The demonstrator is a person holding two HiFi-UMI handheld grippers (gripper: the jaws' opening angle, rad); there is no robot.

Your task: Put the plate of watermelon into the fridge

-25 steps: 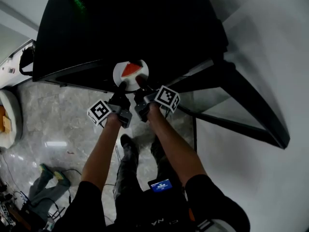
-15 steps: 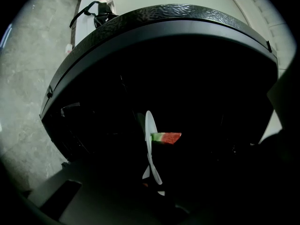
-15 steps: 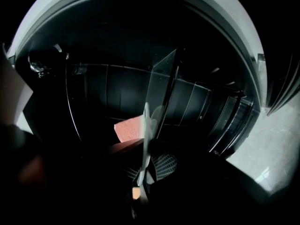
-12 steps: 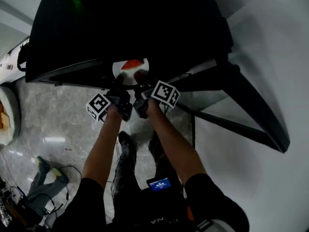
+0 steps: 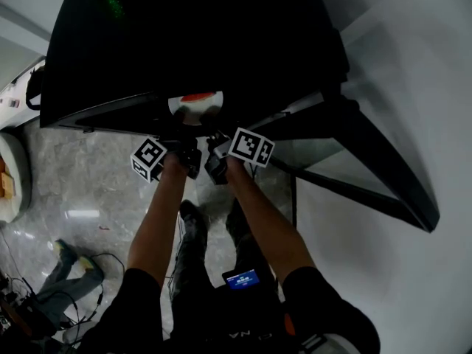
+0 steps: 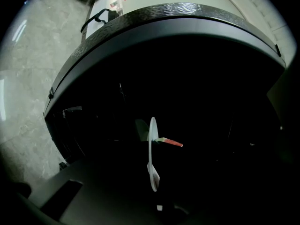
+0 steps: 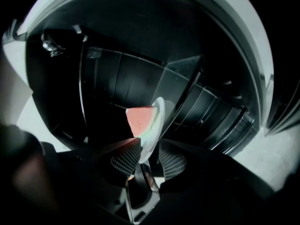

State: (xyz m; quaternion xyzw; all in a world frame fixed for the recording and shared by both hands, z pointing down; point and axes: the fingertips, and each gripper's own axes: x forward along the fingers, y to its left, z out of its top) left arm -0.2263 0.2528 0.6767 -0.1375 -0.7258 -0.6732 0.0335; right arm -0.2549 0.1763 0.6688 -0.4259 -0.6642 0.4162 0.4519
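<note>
White plate (image 5: 194,108) sat pinched in right tongs (image 7: 147,150); left tongs (image 5: 183,140) were closing about its rim. We judged a tilt could spill the watermelon (image 7: 140,121).

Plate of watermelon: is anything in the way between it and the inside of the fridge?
Nothing visible does. The plate, clamped at its rim by the right gripper, is at the mouth of the open fridge, and the space just ahead of it looks bare. The deepest part is too dark to check.
</note>
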